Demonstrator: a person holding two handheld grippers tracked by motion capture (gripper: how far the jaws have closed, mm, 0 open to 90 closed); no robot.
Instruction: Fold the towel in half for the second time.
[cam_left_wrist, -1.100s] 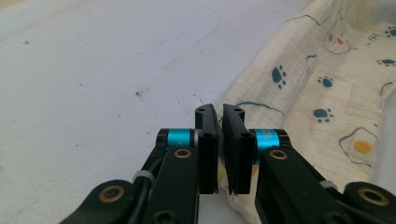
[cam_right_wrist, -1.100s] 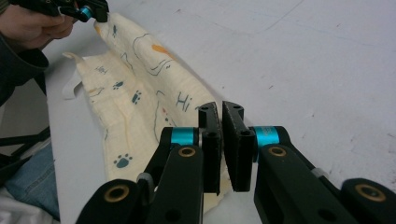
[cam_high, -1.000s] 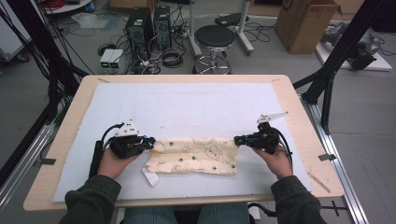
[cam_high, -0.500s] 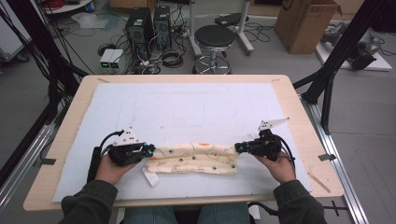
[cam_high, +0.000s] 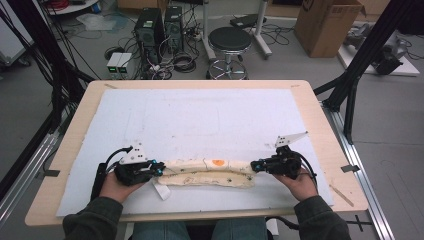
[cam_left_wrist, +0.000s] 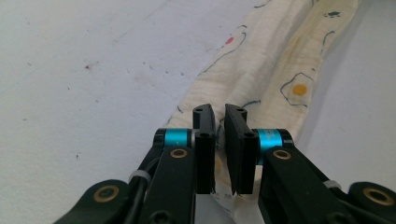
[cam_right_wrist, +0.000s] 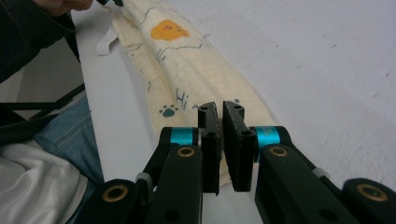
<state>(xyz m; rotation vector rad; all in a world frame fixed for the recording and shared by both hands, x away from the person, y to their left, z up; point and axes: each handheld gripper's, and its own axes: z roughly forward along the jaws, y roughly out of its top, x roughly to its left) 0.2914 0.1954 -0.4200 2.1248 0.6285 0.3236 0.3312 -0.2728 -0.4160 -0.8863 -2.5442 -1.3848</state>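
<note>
High view: the cream printed cloth (cam_high: 209, 172) lies on the white mat (cam_high: 200, 120) near the front edge of the desk (cam_high: 320, 115), stretched between the left tongs (cam_high: 159, 170) at its left end and the right tongs (cam_high: 254, 166) at its right end. A second ago it lay as a broad flat panel; now it is a narrow band, its long edges brought together, with an orange print on top and a white tag (cam_high: 161, 190) sticking out just in front of its left end. Both pairs of tongs have drawn nearer the desk's front edge. I judge this a lengthwise fold nearly finished; what is left is to lay the band flat and let go.

Left gripper view: the left tongs (cam_left_wrist: 219, 122) stand almost together, pinching the cloth's (cam_left_wrist: 275, 60) end, which runs away from them in soft ridges.

Right gripper view: the right tongs (cam_right_wrist: 219, 119) are likewise narrow, clamped on the cloth's (cam_right_wrist: 187, 70) near end; the cloth runs off toward the person's other hand, the orange print (cam_right_wrist: 169, 30) facing up.
</note>
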